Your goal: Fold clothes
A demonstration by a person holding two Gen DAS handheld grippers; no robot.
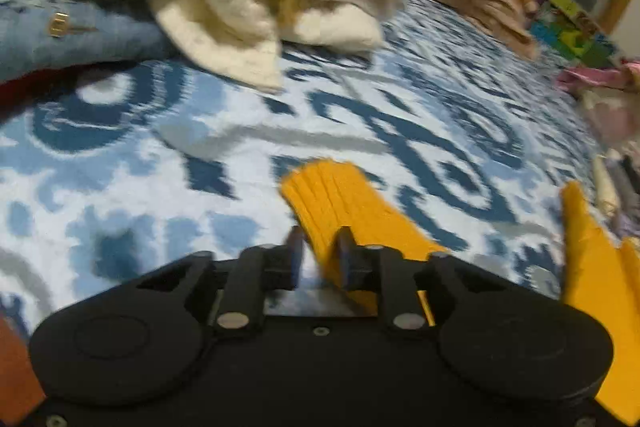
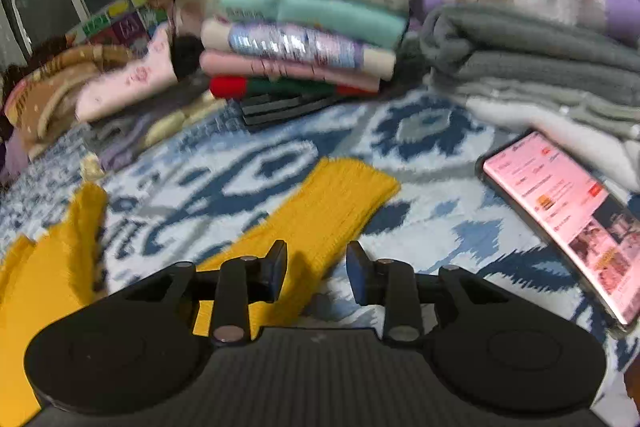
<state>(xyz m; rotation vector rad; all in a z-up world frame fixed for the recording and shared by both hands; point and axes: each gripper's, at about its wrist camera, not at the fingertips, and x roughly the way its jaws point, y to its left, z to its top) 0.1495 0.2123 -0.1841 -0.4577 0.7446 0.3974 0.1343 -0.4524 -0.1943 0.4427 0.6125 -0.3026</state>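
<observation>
Yellow knit sleeve (image 1: pixel 336 203) between parted left gripper (image 1: pixel 320 251) jaws; right gripper (image 2: pixel 316 267) parted, empty, above blue-patterned bedspread (image 2: pixel 420 131); phone (image 2: pixel 568 219) beside.

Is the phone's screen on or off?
On. The phone lies face up on the patterned bedspread, its screen lit pink with text and pictures; the content is too blurred to read.

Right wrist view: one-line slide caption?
Open right gripper over yellow knit sleeve on patterned blanket, folded stack behind.
</observation>
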